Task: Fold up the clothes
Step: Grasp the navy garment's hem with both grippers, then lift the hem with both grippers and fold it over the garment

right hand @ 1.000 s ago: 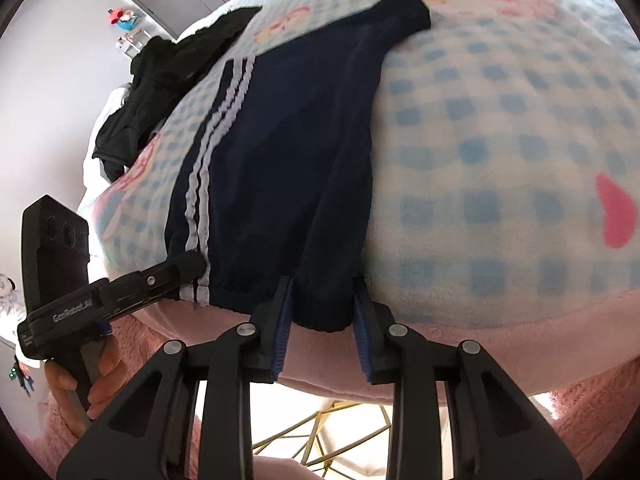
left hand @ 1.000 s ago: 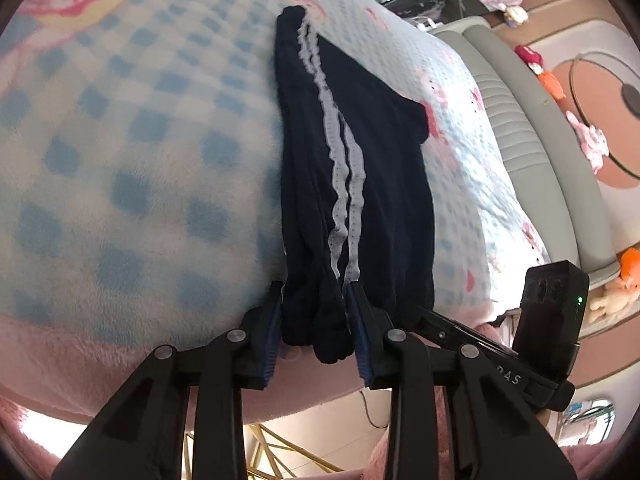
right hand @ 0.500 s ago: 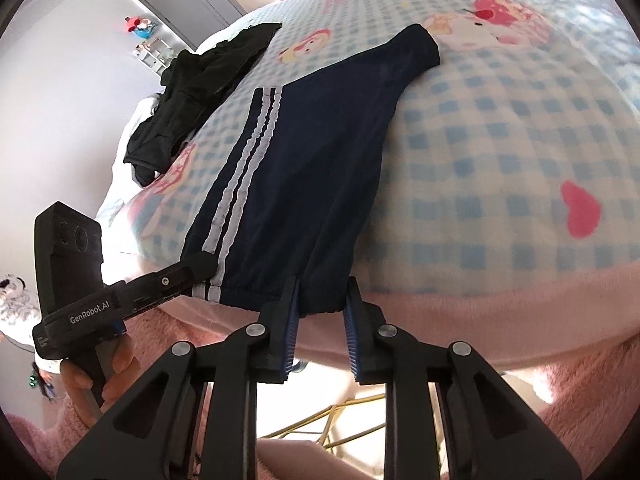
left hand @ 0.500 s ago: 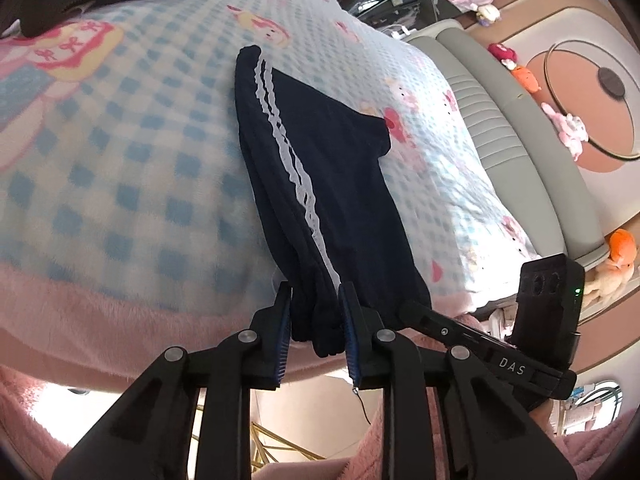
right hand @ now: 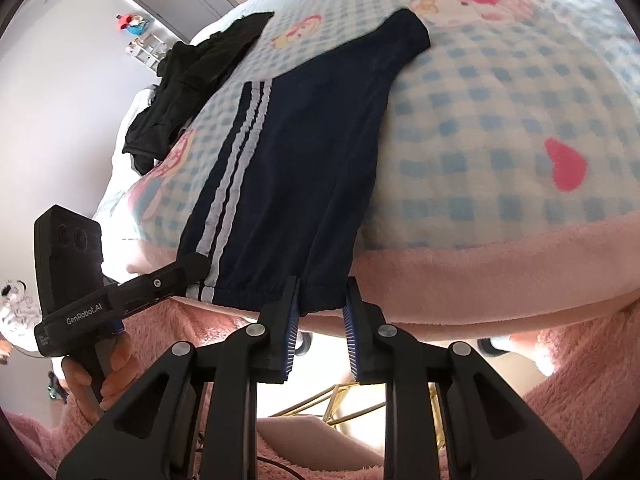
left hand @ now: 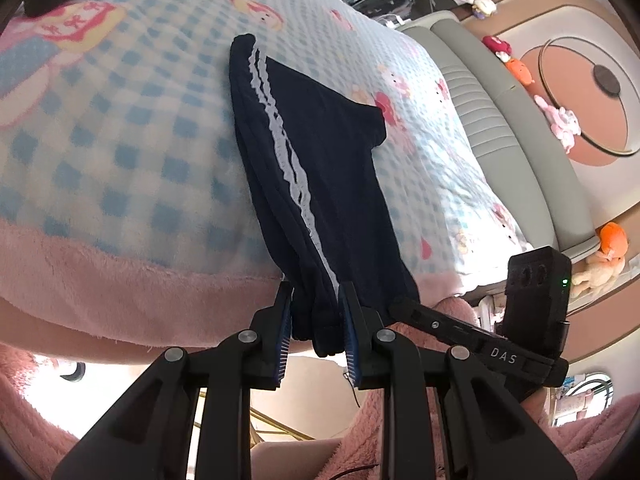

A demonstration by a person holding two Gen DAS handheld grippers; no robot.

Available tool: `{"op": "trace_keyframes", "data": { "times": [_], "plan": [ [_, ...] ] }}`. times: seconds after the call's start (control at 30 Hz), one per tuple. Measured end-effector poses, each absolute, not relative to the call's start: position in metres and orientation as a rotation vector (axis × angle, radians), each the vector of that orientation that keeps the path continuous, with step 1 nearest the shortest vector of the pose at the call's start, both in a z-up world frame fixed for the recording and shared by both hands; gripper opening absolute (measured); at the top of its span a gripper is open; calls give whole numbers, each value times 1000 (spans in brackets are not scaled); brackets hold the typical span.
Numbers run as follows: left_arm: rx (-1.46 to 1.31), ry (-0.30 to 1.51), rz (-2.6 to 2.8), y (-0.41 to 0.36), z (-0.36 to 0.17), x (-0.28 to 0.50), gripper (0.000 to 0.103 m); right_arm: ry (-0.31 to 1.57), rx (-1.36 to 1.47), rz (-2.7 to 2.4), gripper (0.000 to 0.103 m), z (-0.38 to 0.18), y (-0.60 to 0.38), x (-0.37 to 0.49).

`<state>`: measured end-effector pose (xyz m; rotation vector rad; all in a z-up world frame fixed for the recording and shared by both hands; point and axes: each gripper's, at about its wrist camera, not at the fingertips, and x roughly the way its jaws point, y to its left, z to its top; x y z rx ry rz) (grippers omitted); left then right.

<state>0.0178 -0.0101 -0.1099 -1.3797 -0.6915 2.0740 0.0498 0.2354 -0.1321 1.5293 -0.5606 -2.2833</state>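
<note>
Mid-fold on the navy shorts [left hand: 320, 168], spread along the checked blanket [left hand: 120, 140] with the waistband hanging at the near pink edge. Left gripper [left hand: 316, 320] pinching the striped corner of the waistband, right gripper [right hand: 320, 312] pinching the plain corner, both pressed onto cloth. Next, probably: lifting both corners together and carrying them evenly toward the far hems, without slack.
</note>
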Motion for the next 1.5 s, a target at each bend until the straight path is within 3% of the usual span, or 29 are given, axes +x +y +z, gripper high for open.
{"op": "trace_keyframes", "data": {
  "times": [0.37,0.67,0.77,0.83,1.0,1.17,1.23,1.33,1.5],
  "plan": [
    [-1328,-745,2058,-12,-94,-1,24,-615,1446,-2263,20,-111,241,32],
    [-1285,-834,2081,-13,-81,-64,25,-671,1355,-2316,22,-88,241,-24],
    [-1309,-855,2094,-8,-92,-89,33,-716,1340,-2338,23,-90,245,-49],
    [-1354,-860,2084,-7,-108,-103,53,-714,1369,-2359,23,-100,245,-65],
    [-1369,-952,2053,-17,-128,-112,56,-800,1462,-2347,33,-141,254,-88],
    [-1290,-819,2145,-18,-117,-97,56,-946,1444,-2316,33,-151,272,-91],
    [-1272,-716,2182,-16,-112,-90,57,-909,1416,-2373,33,-140,275,-85],
    [-1221,-623,2230,-16,-104,-77,57,-848,1364,-2467,47,-122,281,-72],
    [-1188,-574,2349,-23,-95,-63,57,-620,1369,-2526,48,-108,272,-53]
  ]
}}
